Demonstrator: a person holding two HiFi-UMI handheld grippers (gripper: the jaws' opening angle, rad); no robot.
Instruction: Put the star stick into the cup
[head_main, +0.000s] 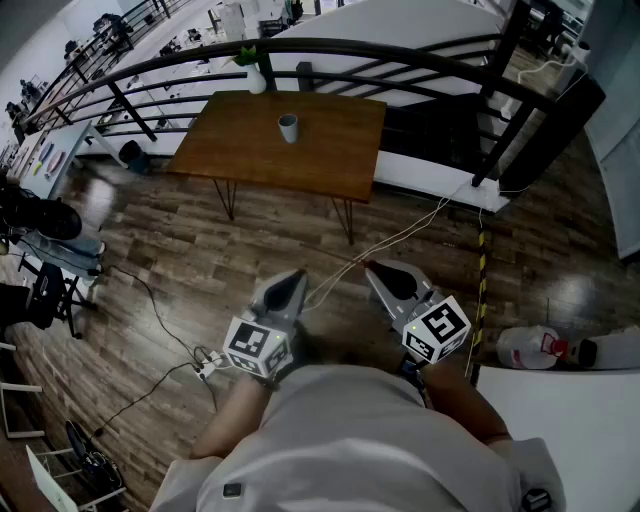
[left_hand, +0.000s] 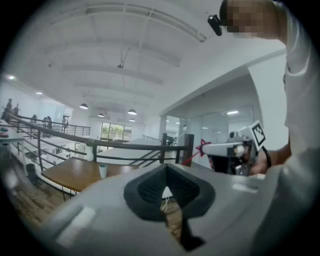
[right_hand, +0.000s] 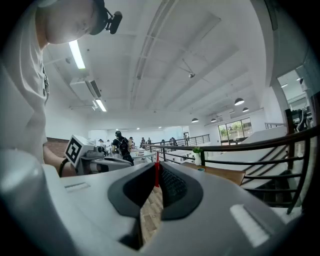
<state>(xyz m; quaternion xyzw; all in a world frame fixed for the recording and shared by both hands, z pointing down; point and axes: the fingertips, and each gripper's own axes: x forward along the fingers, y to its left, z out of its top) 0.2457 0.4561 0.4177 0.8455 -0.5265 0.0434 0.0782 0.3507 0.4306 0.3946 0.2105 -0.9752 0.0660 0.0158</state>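
Right gripper (right_hand: 156, 166) pinches star stick (right_hand: 156, 176); left gripper view reveals the star (left_hand: 202, 147).

Probably an open-plan office mezzanine: black railing (head_main: 350, 47), wooden table (head_main: 310, 160), glass-walled rooms (left_hand: 220, 125).

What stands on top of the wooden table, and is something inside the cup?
On the wooden table stand a cup near its middle and, at the far edge, a white vase holding a green plant. The cup's inside is too small to make out.
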